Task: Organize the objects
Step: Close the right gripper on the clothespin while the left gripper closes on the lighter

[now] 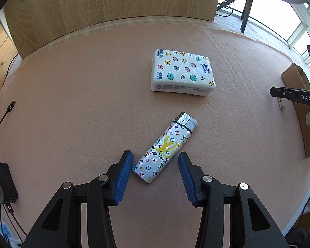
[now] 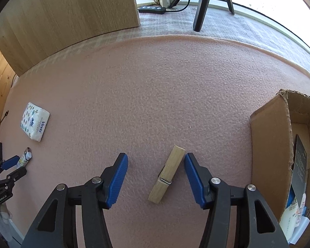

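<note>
- Your left gripper [image 1: 155, 158] is wide and holds nothing. The lighter [image 1: 165, 147] lies flat on the mat, with its near end between the blue pads.
- The lighter's long side runs slanted, from near-left up to far-right. So the pads do not sit square to it. I think you should turn your wrist a little before you squeeze.
- Your right gripper [image 2: 156, 159] is wide too and holds nothing. The peg [image 2: 167, 174] lies flat between its pads, closer to the right pad. Its far tip is just beside that pad.
- The peg is slanted the same way, near-left to far-right.
- Each hand has its own thing close by. The left is nearer the lighter, the right is nearer the peg.
- The tissue pack [image 1: 181, 72] lies past the lighter, apart from it.
- The box [image 2: 279, 144] stands on your right side, near the peg. Some things are already in it.
- The pink mat [image 2: 155, 93] looks soft and bumpy. A wood board stands at the back, and a window is behind it.
</note>
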The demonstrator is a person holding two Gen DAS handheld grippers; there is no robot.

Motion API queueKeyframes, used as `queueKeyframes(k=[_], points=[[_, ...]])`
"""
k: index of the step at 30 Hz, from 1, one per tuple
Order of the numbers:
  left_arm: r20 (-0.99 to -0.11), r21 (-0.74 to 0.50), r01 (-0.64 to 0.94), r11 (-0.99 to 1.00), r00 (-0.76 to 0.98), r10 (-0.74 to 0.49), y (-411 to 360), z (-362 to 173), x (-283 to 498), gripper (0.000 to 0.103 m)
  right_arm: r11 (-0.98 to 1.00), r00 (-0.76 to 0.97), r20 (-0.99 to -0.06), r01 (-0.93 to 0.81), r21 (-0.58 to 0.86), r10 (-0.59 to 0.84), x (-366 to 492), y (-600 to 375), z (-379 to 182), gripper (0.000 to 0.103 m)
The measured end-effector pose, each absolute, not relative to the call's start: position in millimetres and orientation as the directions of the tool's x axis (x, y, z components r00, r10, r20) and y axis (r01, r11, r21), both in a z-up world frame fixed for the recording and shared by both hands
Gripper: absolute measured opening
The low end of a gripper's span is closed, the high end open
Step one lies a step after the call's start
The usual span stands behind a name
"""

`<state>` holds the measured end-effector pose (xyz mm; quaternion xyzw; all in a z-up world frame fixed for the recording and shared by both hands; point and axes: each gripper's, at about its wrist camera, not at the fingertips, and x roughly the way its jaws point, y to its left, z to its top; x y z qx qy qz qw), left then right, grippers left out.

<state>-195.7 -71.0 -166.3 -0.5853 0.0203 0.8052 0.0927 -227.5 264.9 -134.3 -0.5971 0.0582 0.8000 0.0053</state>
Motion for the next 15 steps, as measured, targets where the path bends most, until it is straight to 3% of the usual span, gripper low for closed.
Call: queueKeyframes(k=[8,11,15], points=[[-0.948,-0.047,-0.196,-0.98,-0.299,0.105,-57,-166,-202,0.049,-1.0,-0.293,-0.956,-0.018,0.013,-0.007,-222,262,-134,0.028],[-0.95,-0.039,-0.217,-0.975,-0.294,0.104,-48,-169,-210,0.057,-1.0,-0.293,-0.956,-0.013,0.016,-0.012,-222,263,-134,0.019],[-0.949,-0.015,-0.238,-0.971,-0.301,0.088,-39,-169,-213,0.057,-0.999,-0.292,-0.956,-0.009,0.033,-0.029,-218,266,-135,0.012]])
